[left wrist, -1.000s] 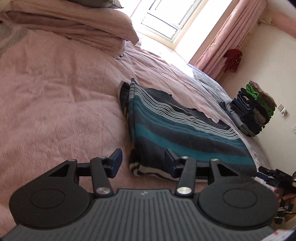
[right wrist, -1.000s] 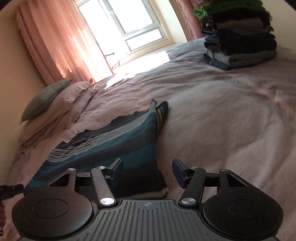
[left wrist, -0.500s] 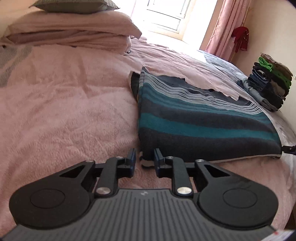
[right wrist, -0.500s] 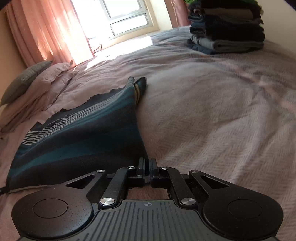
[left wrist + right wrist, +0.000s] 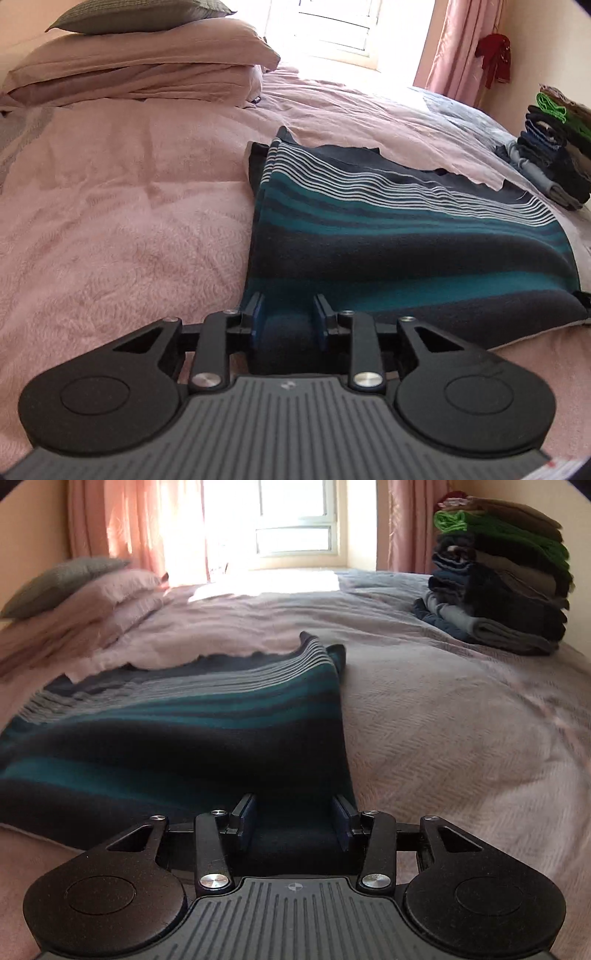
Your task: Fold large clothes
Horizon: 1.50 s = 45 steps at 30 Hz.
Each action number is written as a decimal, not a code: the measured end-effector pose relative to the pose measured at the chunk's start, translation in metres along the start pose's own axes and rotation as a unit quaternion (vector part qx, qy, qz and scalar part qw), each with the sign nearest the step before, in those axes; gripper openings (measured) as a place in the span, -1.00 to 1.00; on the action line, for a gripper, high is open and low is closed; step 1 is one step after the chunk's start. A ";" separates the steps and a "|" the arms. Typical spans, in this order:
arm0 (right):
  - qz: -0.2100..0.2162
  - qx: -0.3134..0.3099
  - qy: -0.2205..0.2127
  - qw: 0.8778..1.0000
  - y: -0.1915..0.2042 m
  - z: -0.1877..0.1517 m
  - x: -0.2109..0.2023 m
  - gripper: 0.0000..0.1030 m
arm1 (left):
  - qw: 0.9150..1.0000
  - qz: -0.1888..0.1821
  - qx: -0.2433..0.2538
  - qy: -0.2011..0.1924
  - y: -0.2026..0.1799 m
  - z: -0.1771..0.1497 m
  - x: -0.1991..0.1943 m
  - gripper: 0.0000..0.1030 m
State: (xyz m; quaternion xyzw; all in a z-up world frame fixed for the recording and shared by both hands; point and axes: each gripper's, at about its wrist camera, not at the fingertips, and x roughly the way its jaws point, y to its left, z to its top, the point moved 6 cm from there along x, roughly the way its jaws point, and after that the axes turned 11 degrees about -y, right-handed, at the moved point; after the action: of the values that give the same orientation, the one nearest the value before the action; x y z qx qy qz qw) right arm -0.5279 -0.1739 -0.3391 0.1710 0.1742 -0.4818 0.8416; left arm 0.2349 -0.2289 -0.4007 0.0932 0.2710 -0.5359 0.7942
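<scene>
1. Both views are cut off at the bottom by the black gripper bodies, which hide the near hem of the striped garment behind them. In the right wrist view the pillows at far left are smeared with blur, and the window is washed out to white, so nothing outside can be made out.
2. The left gripper has a bunched roll of dark cloth from the garment's near left corner between its pads. The jaws are opening, with only a small gap, and the pads sit against the cloth on both sides.
3. The right gripper stands over the garment's near right corner, with dark cloth lying between the pads. Its jaws are also opening and stand wider apart; whether the pads press on the cloth I cannot tell.
4. The garment lies flat on the bed, folded into a long panel that runs away from the grippers. It is a soft knit: broad dark navy and teal bands near, thin white stripes at the far end.
5. The bedcover is pink with a woven, ridged texture.
6. A stack of folded clothes, green, grey and navy, sits at far right.
</scene>
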 end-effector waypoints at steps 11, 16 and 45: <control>0.081 0.360 0.034 0.929 -0.034 -0.008 -0.130 0.19 | 0.973 -0.052 -0.226 0.011 0.003 -0.019 -0.057 -0.06; 0.058 0.458 0.014 0.887 -0.071 -0.024 -0.116 0.15 | 0.950 -0.023 -0.311 0.003 0.019 -0.028 -0.023 -0.17; 0.000 0.282 0.078 0.956 -0.123 -0.109 -0.309 -0.43 | 0.980 0.056 -0.189 -0.012 0.043 -0.091 -0.210 -0.49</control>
State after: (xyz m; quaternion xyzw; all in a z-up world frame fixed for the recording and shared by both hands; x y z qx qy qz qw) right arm -0.7960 0.0495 -0.3082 0.4382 0.0967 -0.4967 0.7429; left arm 0.1848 -0.0035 -0.3718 -0.0498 0.3526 -0.4308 0.8292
